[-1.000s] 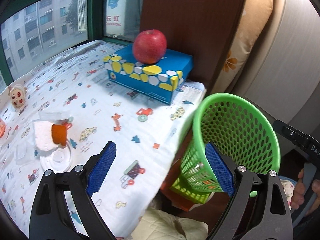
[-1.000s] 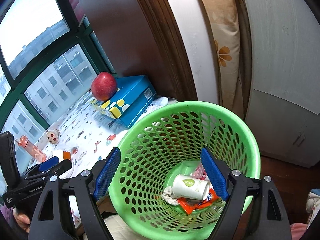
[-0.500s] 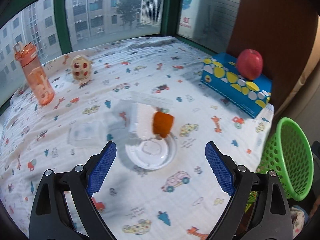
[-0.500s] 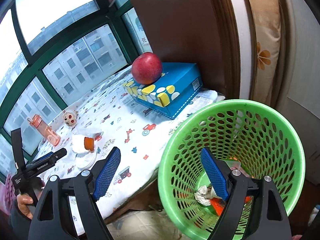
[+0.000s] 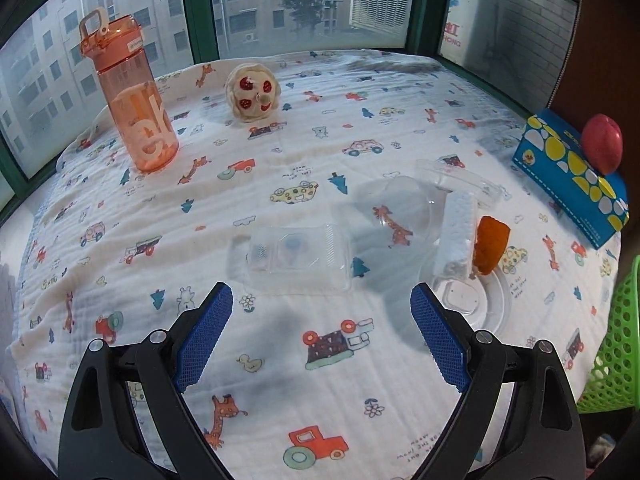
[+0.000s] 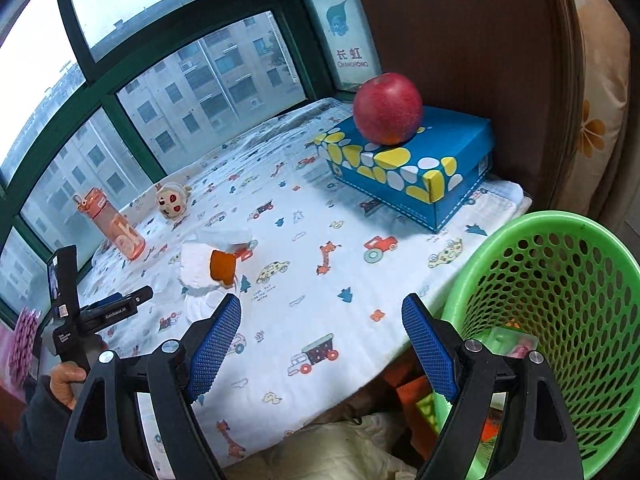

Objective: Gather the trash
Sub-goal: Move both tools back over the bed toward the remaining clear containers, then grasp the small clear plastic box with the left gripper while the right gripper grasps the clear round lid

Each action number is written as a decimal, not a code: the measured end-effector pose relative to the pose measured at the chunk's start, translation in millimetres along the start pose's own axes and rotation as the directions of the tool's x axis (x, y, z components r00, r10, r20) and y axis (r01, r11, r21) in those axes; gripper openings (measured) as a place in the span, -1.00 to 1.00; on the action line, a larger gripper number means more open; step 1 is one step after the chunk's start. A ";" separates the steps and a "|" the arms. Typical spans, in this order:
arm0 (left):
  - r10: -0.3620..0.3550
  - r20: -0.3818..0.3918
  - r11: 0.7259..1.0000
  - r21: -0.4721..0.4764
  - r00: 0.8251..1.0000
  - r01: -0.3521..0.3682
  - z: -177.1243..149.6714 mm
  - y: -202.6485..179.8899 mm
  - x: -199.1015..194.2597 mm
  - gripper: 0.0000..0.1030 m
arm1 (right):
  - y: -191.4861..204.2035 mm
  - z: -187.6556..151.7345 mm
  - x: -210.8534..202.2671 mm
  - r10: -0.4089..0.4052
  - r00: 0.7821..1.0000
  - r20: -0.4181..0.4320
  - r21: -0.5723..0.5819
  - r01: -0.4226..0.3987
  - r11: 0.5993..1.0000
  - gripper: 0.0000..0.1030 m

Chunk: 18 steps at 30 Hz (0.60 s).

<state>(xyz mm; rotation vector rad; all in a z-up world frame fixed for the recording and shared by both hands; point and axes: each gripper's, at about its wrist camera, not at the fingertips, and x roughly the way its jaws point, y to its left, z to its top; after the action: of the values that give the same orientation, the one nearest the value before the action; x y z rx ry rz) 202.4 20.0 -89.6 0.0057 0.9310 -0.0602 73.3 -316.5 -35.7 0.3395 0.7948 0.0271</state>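
My left gripper [image 5: 320,332] is open and empty, low over the printed cloth, just short of a clear plastic tray [image 5: 298,260]. To its right lie a clear plastic dome lid [image 5: 394,220], a white foam piece [image 5: 456,238], an orange peel piece [image 5: 490,250] and a white lid [image 5: 478,304]. My right gripper [image 6: 320,342] is open and empty at the cloth's near edge, beside the green basket [image 6: 560,320] with trash inside. The foam [image 6: 194,264] and the orange piece [image 6: 222,266] also show in the right wrist view.
An orange water bottle [image 5: 134,98] and a small plush toy [image 5: 252,92] stand at the back by the window. A blue box [image 6: 408,172] with a red apple [image 6: 387,108] on it sits at the far right against a brown panel. The basket's rim [image 5: 620,332] shows at right.
My left gripper has swung left from the basket over the cloth and come closer to the clear tray. My right gripper has lifted off the basket toward the table edge.
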 end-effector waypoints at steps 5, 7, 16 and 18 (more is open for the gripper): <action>0.003 -0.026 1.000 -0.007 1.000 -0.003 3.3 4.9 17.5 0.79 | 18.9 2.2 17.5 0.019 0.999 -0.028 -0.029 -0.020 0.999 0.55; 0.013 -0.035 1.000 -0.007 0.999 -0.013 5.2 6.6 24.5 0.79 | 24.7 2.6 23.9 0.024 0.999 -0.038 -0.039 -0.025 0.999 0.55; 0.025 -0.051 1.000 -0.008 0.998 -0.025 13.8 9.2 46.3 0.79 | 45.2 5.1 48.8 0.042 0.996 -0.073 -0.066 -0.047 0.997 0.55; 0.021 -0.056 1.000 -0.005 0.998 -0.021 14.6 8.8 50.6 0.78 | 48.7 5.9 53.2 0.046 0.996 -0.081 -0.072 -0.052 0.996 0.55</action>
<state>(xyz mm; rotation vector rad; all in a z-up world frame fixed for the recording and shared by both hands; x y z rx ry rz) 244.7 25.9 -121.6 0.0119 0.9874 -0.0380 119.8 -264.2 -53.9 0.2891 0.8613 0.1161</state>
